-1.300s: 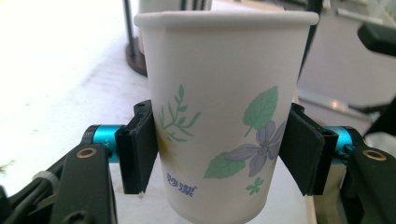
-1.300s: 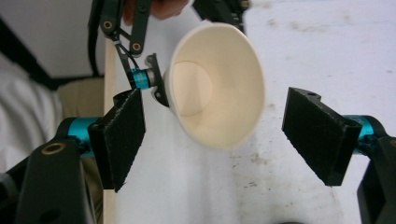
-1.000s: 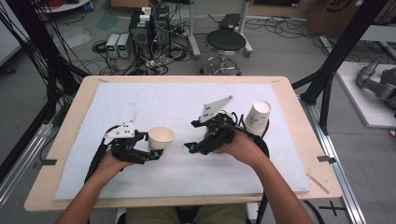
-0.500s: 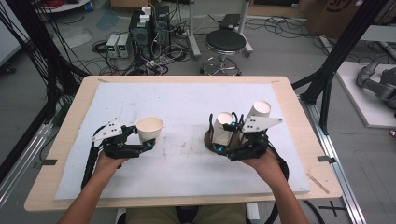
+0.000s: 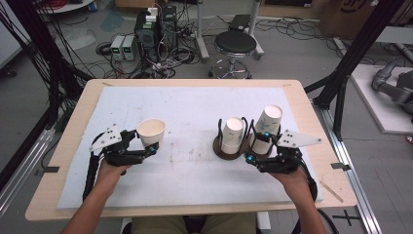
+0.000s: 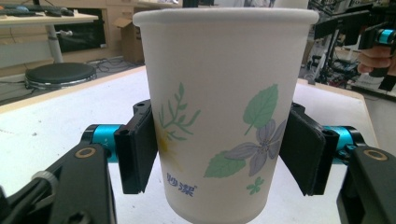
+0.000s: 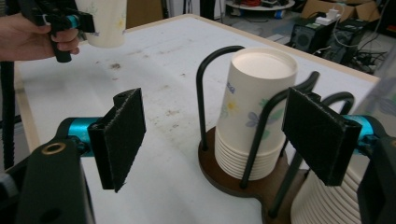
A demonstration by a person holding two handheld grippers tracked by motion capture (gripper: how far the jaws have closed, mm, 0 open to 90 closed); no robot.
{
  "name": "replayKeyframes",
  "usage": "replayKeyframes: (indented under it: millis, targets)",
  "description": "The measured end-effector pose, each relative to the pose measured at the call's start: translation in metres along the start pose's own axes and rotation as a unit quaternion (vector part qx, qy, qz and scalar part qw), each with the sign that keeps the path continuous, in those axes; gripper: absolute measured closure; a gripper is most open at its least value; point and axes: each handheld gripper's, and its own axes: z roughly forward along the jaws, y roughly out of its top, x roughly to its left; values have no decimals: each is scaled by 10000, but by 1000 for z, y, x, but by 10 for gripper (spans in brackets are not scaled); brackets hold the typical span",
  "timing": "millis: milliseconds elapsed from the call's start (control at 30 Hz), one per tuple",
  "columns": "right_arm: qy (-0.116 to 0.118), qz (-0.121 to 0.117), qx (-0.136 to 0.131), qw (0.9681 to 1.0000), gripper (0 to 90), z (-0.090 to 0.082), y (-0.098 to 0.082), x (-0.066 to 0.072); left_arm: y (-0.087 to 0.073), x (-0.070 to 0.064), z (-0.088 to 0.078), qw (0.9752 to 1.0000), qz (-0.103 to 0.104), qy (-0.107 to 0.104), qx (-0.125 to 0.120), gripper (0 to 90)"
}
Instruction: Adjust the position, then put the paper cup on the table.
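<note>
High view: left gripper point(image 5: 152, 147) holds a paper cup point(image 5: 150, 132) upright above the worktop's point(image 5: 195, 107) left side. Right gripper point(image 5: 249, 157) sits just beside the cup rack point(image 5: 229, 148), which carries two cup stacks point(image 5: 232, 135).

Left gripper view: jaws clamped on both sides of the flower-printed cup point(image 6: 219, 116), pads pressing its wall.

Right gripper view: jaws wide apart, nothing between the pads; rack with the upside-down stack point(image 7: 254, 116) just ahead, cup in the other hand point(image 7: 32, 35) at far left.

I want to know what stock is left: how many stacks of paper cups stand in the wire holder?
2: one stack in the holder's left ring, the other stack in its right ring, by the right tongs.
</note>
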Motion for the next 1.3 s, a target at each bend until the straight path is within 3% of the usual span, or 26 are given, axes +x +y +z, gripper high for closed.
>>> replayKeyframes:
  millis: [267,533,833,1300]
  targets:
    - [-215,9,-48,9998,222,-13,-12,-1,-2,-1,-6,9996,196,4,-199,338]
    - [-370,117,-67,9992,222,-19,-20,-4,-4,6,-13,9991,88,89,-417,336]
    - [-341,129,-14,9993,222,-19,-22,-2,-5,11,-18,9987,19,207,-461,328]
    - [-237,99,50,9997,223,-15,-24,0,-8,15,-16,9984,82,411,-387,320]
